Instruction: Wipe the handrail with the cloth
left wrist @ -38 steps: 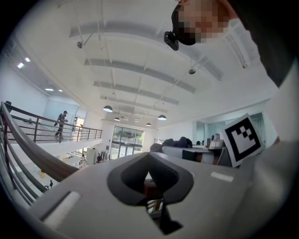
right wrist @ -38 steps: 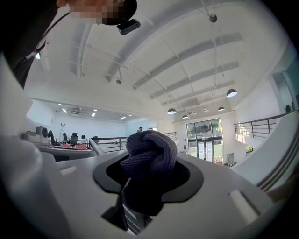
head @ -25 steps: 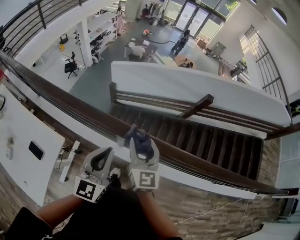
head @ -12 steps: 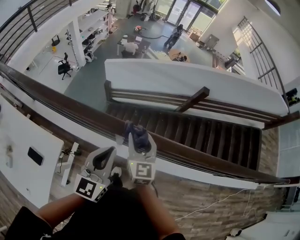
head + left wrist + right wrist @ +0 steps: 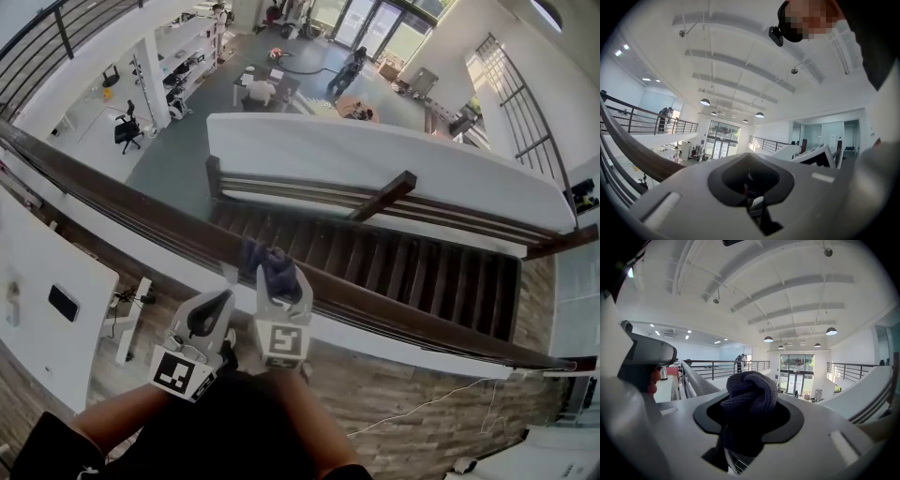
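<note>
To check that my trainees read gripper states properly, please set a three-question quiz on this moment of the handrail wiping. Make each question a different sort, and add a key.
1. True or false: the left gripper holds a spray bottle.
2. Multiple choice: which gripper is shut on the dark knitted cloth? A) left gripper B) right gripper C) neither
3. Fill the gap: in the head view, the cloth sits against the dark wooden ____.

Key
1. False: its jaws are together with nothing between them.
2. B
3. handrail
</note>
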`<move>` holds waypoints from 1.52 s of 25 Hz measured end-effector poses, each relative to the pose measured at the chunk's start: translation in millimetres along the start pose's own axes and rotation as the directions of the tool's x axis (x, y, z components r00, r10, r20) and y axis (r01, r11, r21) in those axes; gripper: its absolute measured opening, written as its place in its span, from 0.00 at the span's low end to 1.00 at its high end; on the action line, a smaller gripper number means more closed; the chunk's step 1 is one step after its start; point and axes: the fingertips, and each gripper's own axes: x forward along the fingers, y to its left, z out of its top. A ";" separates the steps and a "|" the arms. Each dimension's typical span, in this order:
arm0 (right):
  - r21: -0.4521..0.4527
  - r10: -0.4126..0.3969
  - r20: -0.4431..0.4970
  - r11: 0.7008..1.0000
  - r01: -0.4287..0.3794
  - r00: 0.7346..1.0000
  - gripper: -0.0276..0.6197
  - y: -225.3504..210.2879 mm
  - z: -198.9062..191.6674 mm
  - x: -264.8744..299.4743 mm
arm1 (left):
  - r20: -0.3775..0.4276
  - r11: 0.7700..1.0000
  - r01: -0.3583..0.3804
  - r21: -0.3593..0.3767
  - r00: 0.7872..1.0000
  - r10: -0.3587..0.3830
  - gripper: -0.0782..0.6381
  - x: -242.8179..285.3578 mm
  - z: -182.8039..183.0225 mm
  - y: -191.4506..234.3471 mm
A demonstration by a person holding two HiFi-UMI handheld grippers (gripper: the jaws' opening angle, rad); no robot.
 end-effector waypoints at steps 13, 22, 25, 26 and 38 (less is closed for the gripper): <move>-0.028 -0.092 -0.022 0.995 0.091 0.996 0.32 -42.6 -12.4 -23.9 | -0.053 1.000 -0.013 0.023 0.998 0.015 0.11 0.9 -11.9 -21.8; 0.007 -0.085 -0.061 0.996 0.086 0.994 0.32 -59.8 -22.0 -34.6 | -0.057 0.999 -0.030 0.015 0.998 0.031 0.11 4.6 -17.2 -34.2; 0.017 -0.092 -0.068 0.995 0.093 0.993 0.32 -69.5 -23.2 -40.9 | -0.055 1.000 -0.026 -0.014 0.998 0.025 0.11 8.3 -17.0 -41.5; 0.020 -0.094 -0.067 0.995 0.096 0.993 0.32 -72.3 -23.6 -42.7 | -0.054 0.999 -0.023 -0.027 0.998 0.021 0.11 9.3 -16.4 -44.3; 0.049 -0.119 -0.073 0.991 0.123 0.990 0.32 -98.6 -29.6 -60.2 | -0.063 1.000 -0.001 -0.016 0.998 0.000 0.11 21.9 -15.7 -71.3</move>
